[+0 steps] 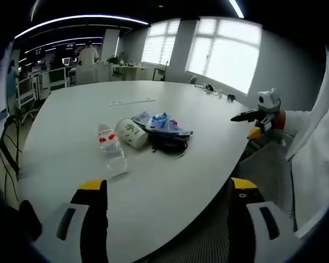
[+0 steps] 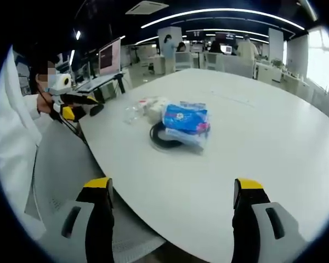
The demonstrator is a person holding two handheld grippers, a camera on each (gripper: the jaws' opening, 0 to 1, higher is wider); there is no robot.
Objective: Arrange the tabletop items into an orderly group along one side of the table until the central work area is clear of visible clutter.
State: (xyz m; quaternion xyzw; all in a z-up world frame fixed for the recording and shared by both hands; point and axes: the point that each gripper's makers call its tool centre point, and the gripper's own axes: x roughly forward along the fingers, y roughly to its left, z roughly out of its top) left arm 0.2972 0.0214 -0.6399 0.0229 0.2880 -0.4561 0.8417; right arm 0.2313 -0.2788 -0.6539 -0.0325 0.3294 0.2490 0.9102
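Note:
A cluster lies on the large white table point(image 1: 88, 104). It holds a clear water bottle point(image 1: 111, 148) with a red label, a tipped paper cup point(image 1: 131, 133), a blue-and-white packet point(image 1: 163, 124) and a black coiled cable point(image 1: 169, 143). My left gripper point(image 1: 165, 197) is open over the near table edge, short of the bottle. In the right gripper view the packet point(image 2: 186, 121) rests on the cable point(image 2: 163, 138), with the bottle point(image 2: 133, 114) and cup point(image 2: 155, 107) behind. My right gripper point(image 2: 172, 194) is open, above the table point(image 2: 252, 126) edge. The other gripper point(image 1: 260, 116) shows off the table's right edge.
A ruler-like strip point(image 1: 132, 101) lies on the far part of the table, and small items point(image 1: 214, 92) sit near the window side. A person in a white coat point(image 2: 13, 142) stands at the table edge. Desks, monitors and people fill the office behind.

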